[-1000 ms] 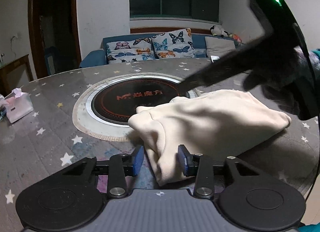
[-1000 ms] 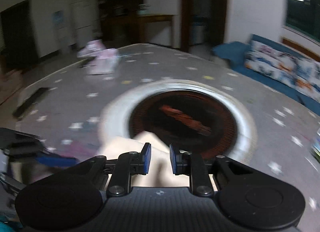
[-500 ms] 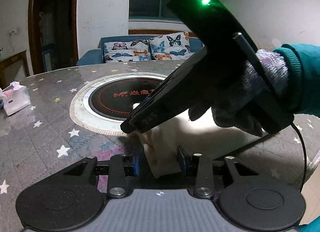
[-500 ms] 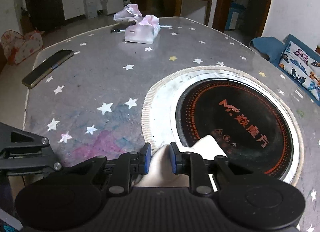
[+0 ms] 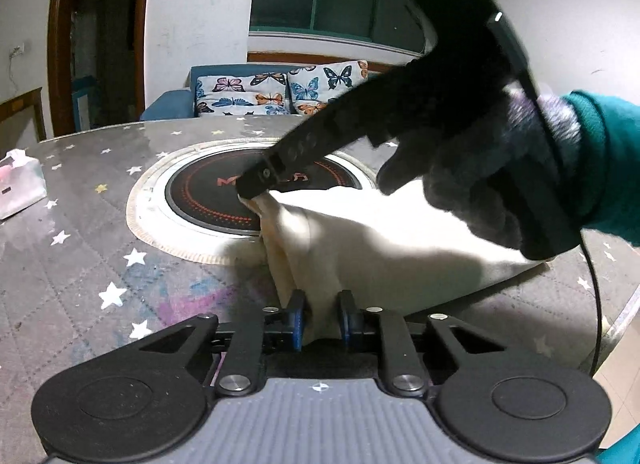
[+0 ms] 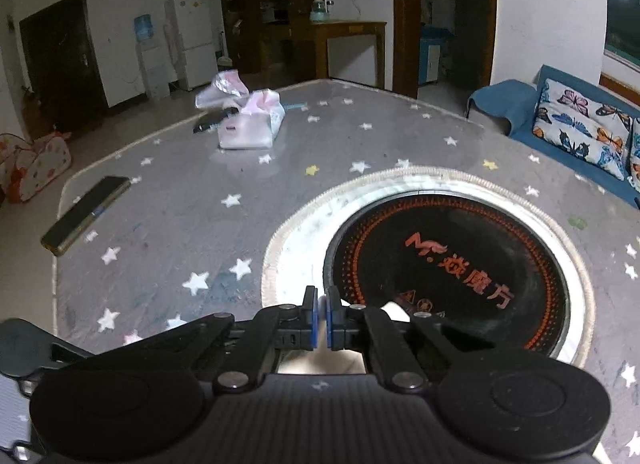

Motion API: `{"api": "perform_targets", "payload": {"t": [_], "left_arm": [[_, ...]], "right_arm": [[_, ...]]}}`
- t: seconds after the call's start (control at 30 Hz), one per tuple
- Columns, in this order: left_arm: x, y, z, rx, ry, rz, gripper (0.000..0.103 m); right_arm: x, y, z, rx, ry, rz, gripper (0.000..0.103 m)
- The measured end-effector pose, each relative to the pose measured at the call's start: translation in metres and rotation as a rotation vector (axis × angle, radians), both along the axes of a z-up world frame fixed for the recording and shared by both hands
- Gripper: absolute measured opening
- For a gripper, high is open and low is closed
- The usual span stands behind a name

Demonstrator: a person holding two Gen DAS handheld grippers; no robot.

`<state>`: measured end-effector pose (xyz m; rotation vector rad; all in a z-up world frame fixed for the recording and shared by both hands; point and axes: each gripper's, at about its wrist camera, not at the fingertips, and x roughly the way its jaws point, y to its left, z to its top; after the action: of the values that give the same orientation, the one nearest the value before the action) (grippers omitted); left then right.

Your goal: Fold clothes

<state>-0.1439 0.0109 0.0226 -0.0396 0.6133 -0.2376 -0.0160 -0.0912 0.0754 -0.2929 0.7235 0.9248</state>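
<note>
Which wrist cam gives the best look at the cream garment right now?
Left wrist. The cream garment fills the middle of the frame: its near corner sits between the closing left gripper, its far corner in the right gripper. The right wrist view shows only slivers behind its own shut fingers.

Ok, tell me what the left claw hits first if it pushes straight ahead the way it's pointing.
The left claw, closing with the cream fabric garment already between its fingers, would plough further into that garment. Beyond it, probably the right claw pinching the garment's far corner; depth is unclear.
</note>
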Motion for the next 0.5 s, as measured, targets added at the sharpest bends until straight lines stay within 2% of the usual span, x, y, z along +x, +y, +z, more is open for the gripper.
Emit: {"api": "perform_targets", "payload": {"t": [0.2,0.27,0.33,0.5], "left_arm": [[0.0,0.005,0.0,-0.019,0.028,0.002,0.019],[0.001,0.007,0.002,-0.025,0.033,-0.005,0.022],[0.001,0.011,0.006,-0.035,0.041,-0.009,0.023],[0.005,0.016,0.019,-0.039,0.016,-0.001,0.022]], "right_arm": [[0.01,0.004,-0.024,0.001,0.08,-0.019,0.005],[0.012,0.0,-0.016,0.032,0.086,-0.026,0.005],[0.012,-0.011,-0.001,0.064,0.069,-0.035,0.011],[0.002,-0.05,0.028,0.061,-0.005,-0.089,0.015]]}}
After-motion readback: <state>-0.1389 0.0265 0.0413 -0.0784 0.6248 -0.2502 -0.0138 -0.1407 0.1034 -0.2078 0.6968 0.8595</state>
